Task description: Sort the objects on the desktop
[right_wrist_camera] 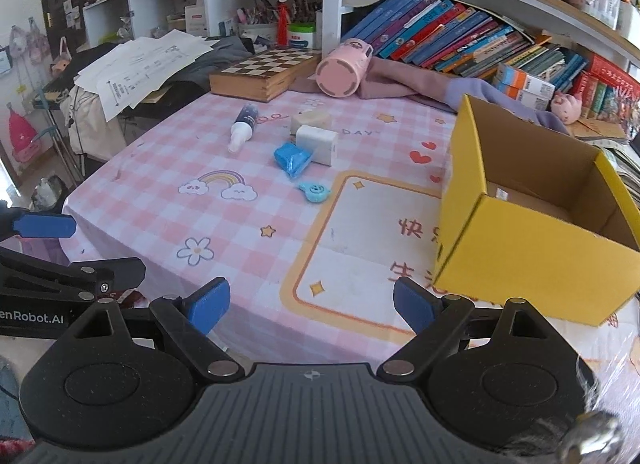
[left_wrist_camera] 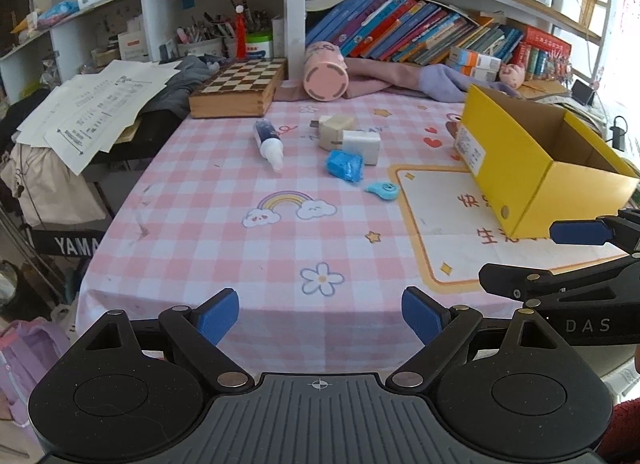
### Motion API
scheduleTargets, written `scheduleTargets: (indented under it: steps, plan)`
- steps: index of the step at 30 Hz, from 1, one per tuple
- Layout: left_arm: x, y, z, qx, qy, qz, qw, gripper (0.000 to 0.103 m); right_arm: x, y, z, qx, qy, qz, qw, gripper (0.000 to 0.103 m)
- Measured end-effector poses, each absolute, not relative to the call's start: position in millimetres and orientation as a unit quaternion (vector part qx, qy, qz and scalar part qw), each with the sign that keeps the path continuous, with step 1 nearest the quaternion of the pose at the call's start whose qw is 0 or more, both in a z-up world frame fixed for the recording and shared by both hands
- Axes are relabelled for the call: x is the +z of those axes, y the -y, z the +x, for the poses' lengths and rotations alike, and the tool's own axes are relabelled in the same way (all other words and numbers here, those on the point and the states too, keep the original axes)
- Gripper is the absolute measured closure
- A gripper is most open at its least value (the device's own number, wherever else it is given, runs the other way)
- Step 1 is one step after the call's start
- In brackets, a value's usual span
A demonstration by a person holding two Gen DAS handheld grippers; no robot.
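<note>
Left gripper (left_wrist_camera: 320, 318) hovering over near edge of tabletop (left_wrist_camera: 224, 232), angled downward, blue pads spread wide, nothing between. Right gripper (right_wrist_camera: 312, 306) alongside at same edge, same downward tilt, pads spread wide, empty; one blue fingertip (left_wrist_camera: 580, 232) visible at right of left view.

Loose items clustered mid-table, toward far edge: glue bottle (left_wrist_camera: 268, 139) lying flat; two white chargers (left_wrist_camera: 350, 135) touching each other; blue packet (left_wrist_camera: 345, 166) just beside nearer charger; small blue tape dispenser (left_wrist_camera: 382, 189) near packet. Yellow box (right_wrist_camera: 528, 219) open-topped, at right side of tabletop. Chessboard case (left_wrist_camera: 240, 87) and tipped pink cup (left_wrist_camera: 325, 73) along far edge.
</note>
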State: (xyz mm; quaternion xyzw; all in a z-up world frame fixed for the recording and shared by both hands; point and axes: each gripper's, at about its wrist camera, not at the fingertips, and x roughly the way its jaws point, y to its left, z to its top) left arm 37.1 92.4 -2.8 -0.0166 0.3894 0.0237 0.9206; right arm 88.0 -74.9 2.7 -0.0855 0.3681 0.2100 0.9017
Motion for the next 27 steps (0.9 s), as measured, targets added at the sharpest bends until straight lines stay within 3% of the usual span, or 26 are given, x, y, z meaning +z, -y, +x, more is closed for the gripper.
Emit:
scheduleTargets:
  steps: [18, 27]
  plan:
    - [-10.6, -114.0, 120.2, 0.044, -0.391, -0.019, 0.919, 0.012, -14.3, 47.7, 181.7, 0.243, -0.393, -0.109, 0.88, 0.021]
    - [-17.8, -125.0, 175.6, 0.052, -0.389, -0.008, 0.92, 0.012, -32.7, 29.8, 222.1, 0.251, -0.399, -0.131, 0.872, 0.035]
